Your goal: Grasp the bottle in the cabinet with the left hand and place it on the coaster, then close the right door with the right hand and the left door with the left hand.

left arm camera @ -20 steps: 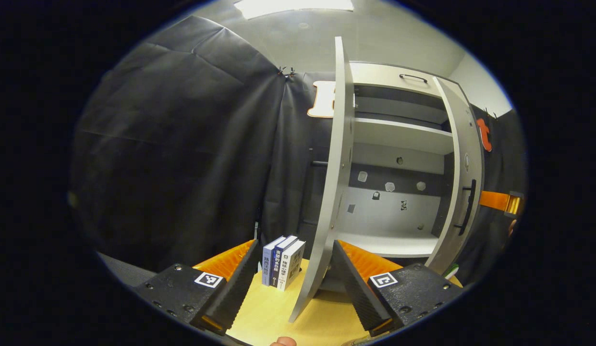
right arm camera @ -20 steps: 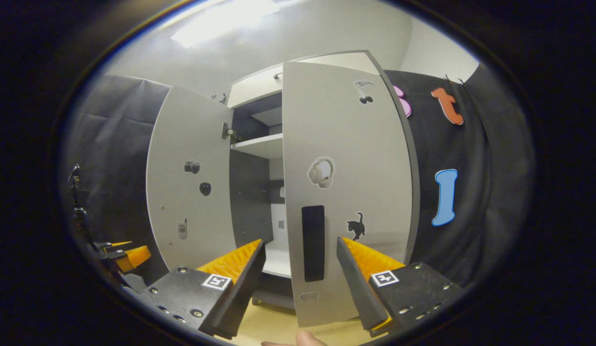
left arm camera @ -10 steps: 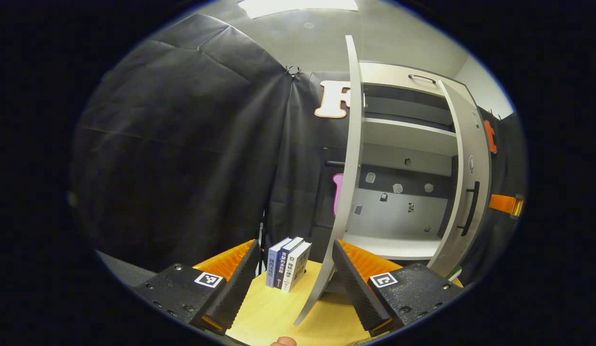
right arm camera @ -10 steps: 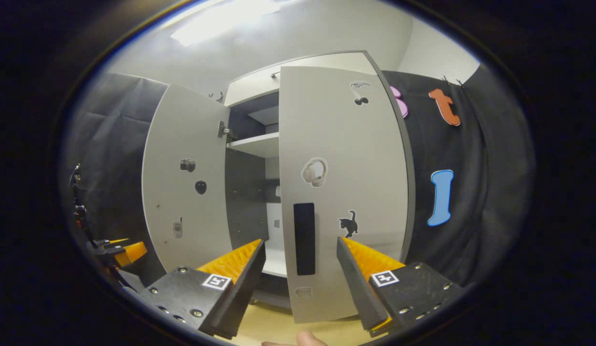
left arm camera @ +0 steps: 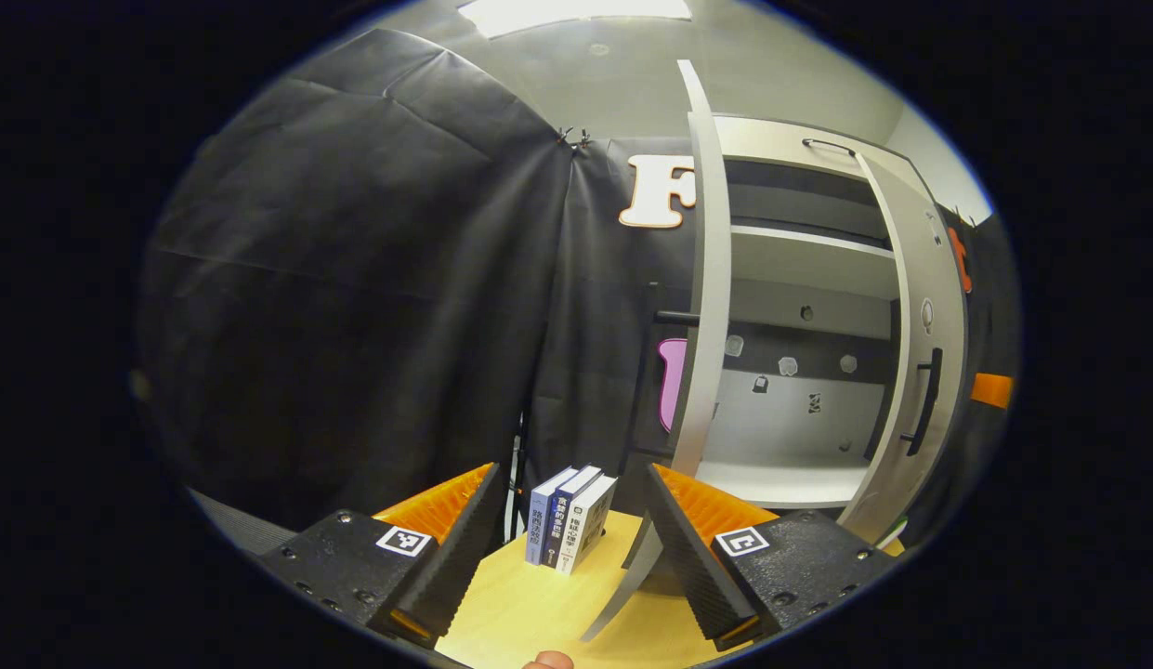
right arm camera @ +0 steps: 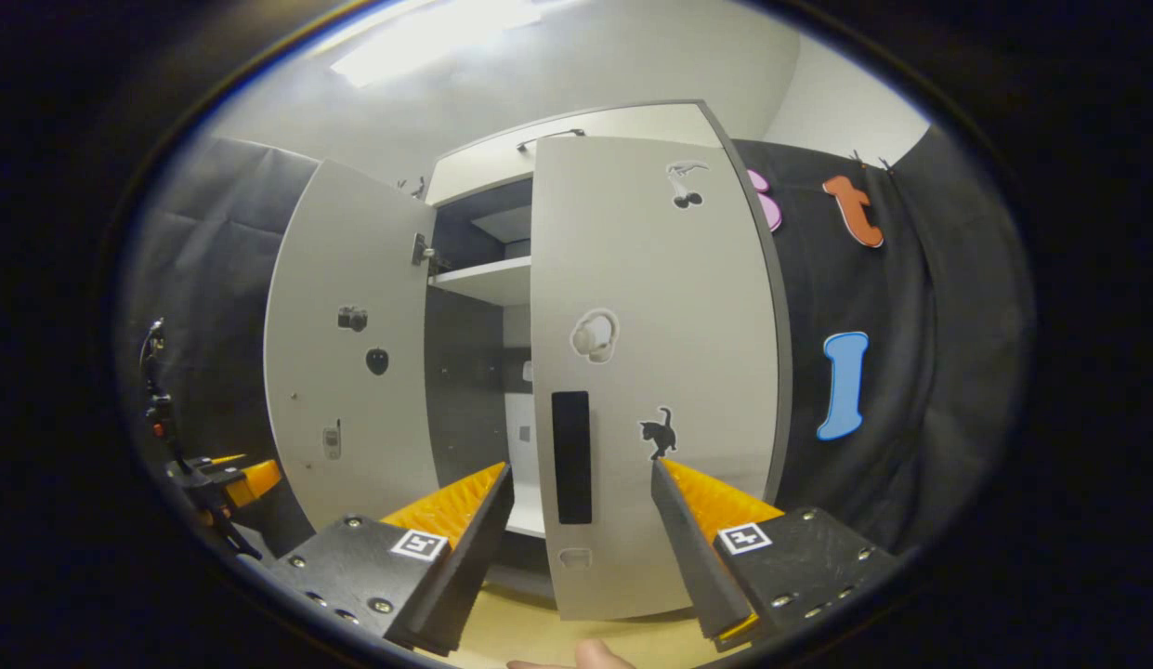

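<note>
On yellow wood, 3 upright books (left arm camera: 570,517)

Recording booth — black cloth wall (left arm camera: 353,279)

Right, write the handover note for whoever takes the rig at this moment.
Left gripper: open, holding nothing, low over the wooden tabletop by the left door's outer edge.
Right gripper: open, holding nothing, facing the front of the right door near its black handle.
Both doors are ajar; the cabinet's lower shelf looks bare, so the bottle seems already out. Bottle and coaster: placement can't be confirmed from here.
Left to do: push the right door shut with the right gripper, then the left door with the left.
</note>
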### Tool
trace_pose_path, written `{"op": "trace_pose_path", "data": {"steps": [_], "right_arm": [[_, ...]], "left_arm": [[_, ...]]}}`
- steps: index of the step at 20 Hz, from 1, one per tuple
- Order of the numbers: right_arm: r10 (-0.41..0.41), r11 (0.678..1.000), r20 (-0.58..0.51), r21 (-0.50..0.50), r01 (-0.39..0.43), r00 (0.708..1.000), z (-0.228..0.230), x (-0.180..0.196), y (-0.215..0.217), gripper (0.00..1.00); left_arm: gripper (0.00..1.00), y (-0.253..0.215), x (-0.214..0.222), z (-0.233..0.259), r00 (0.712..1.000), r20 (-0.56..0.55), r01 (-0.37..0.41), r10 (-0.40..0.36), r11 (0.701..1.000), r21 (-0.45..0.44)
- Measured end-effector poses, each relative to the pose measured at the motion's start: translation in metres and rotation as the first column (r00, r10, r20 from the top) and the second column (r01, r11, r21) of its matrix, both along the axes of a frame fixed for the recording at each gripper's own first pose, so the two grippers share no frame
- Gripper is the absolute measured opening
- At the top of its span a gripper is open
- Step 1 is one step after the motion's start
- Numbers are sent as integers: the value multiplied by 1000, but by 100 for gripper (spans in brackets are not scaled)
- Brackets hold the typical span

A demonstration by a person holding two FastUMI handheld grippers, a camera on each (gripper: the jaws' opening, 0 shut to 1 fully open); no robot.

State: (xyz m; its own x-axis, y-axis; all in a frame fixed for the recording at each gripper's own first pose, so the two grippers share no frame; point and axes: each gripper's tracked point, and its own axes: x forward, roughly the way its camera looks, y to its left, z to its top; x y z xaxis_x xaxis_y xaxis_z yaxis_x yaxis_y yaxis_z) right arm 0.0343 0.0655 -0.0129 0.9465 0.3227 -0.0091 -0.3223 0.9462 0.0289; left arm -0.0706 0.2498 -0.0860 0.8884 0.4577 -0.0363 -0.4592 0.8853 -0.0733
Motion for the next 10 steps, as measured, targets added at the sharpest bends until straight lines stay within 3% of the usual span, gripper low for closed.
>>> {"op": "trace_pose_path", "data": {"steps": [2, 9, 10], "right_arm": [[-6, 1000, 1, -3, 6, 1000, -1, 1, -2, 86], [-30, 1000, 0, -8, 30, 1000, -4, 4, -9, 86], [-33, 999, 0, -9, 33, 999, -3, 4, -10, 90]], "left_arm": [[95, 2, 5, -4, 1000, -5, -3, 3, 1000, -8], [96, 4, 11, -10, 1000, -1, 6, -6, 1000, -16], [92, 3, 12, -11, 1000, -2, 22, -22, 1000, -22]]}}
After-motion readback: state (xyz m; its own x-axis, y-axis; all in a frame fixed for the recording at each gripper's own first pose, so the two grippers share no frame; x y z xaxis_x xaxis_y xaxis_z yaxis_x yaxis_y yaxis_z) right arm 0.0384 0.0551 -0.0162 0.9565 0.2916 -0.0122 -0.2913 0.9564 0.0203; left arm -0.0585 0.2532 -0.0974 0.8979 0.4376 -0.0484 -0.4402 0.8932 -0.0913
